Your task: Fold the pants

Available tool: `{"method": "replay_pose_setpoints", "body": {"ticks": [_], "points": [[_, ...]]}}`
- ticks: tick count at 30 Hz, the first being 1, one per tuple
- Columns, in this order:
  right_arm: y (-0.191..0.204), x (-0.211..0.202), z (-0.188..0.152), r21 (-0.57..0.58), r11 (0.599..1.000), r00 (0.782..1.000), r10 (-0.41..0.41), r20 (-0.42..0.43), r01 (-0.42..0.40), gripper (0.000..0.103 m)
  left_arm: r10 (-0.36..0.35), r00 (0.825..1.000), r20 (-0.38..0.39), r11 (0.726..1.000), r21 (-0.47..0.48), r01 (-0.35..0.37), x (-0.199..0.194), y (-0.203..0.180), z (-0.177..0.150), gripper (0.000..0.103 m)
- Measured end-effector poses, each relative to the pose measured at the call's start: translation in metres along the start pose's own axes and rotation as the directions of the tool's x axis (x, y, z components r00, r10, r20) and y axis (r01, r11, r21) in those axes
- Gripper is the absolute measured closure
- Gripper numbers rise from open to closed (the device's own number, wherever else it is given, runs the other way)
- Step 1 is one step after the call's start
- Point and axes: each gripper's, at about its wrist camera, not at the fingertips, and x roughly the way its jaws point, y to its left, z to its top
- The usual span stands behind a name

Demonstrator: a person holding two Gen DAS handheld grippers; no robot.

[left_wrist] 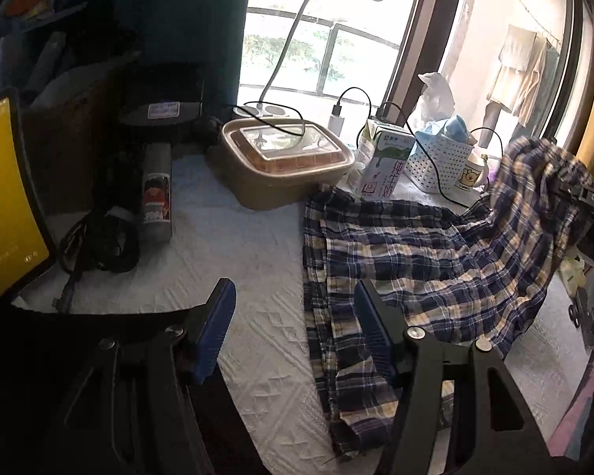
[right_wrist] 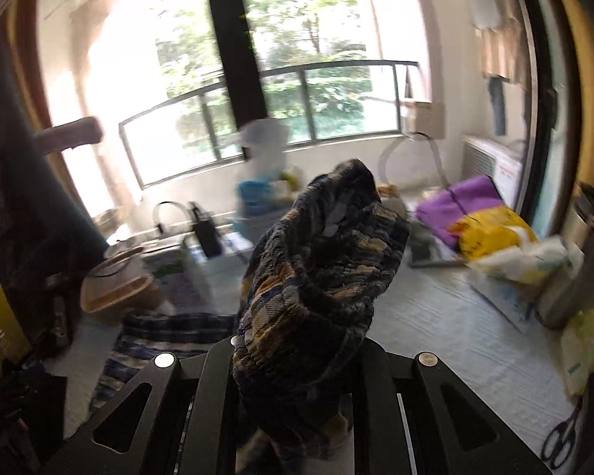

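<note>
A pair of navy, white and yellow plaid cotton pants (left_wrist: 427, 253) is spread across a white quilted table cover (left_wrist: 233, 245), with one end lying flat at the near edge and the other end raised in a bunch at the far right. That raised end is clamped by the right gripper (right_wrist: 297, 360), whose black jaws are seen pressed tightly on a thick wad of the plaid cloth; the wad stands up directly in front of the right wrist camera. The left gripper (left_wrist: 293, 316) is held above the near part of the cover, its blue-padded fingers (left_wrist: 214, 328) set well apart with nothing between them; the right-hand finger is seen over the near left edge of the pants, though contact cannot be told. Beyond the pants, a brown lidded food container (left_wrist: 285, 158) and a white milk carton with purple print (left_wrist: 384, 162) are placed side by side, the carton just beside the far edge of the cloth. A yellow lit tablet screen (left_wrist: 4, 198) is seen at the far left
</note>
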Motion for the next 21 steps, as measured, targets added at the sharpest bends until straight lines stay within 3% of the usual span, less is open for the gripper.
{"method": "replay_pose_setpoints", "body": {"ticks": [10,21], "points": [[0.099,0.052,-0.016,-0.118,0.983,0.985,0.129,-0.112,-0.142,0.089,0.002,1.000,0.006,0.999,-0.040,-0.002,-0.013,0.030,-0.006,0.041],[0.187,0.092,-0.068,-0.264,0.936,0.950,0.162,-0.268,-0.234,0.089,0.019,1.000,-0.001,0.998,-0.063,-0.019,-0.022,0.047,-0.015,0.041]]}}
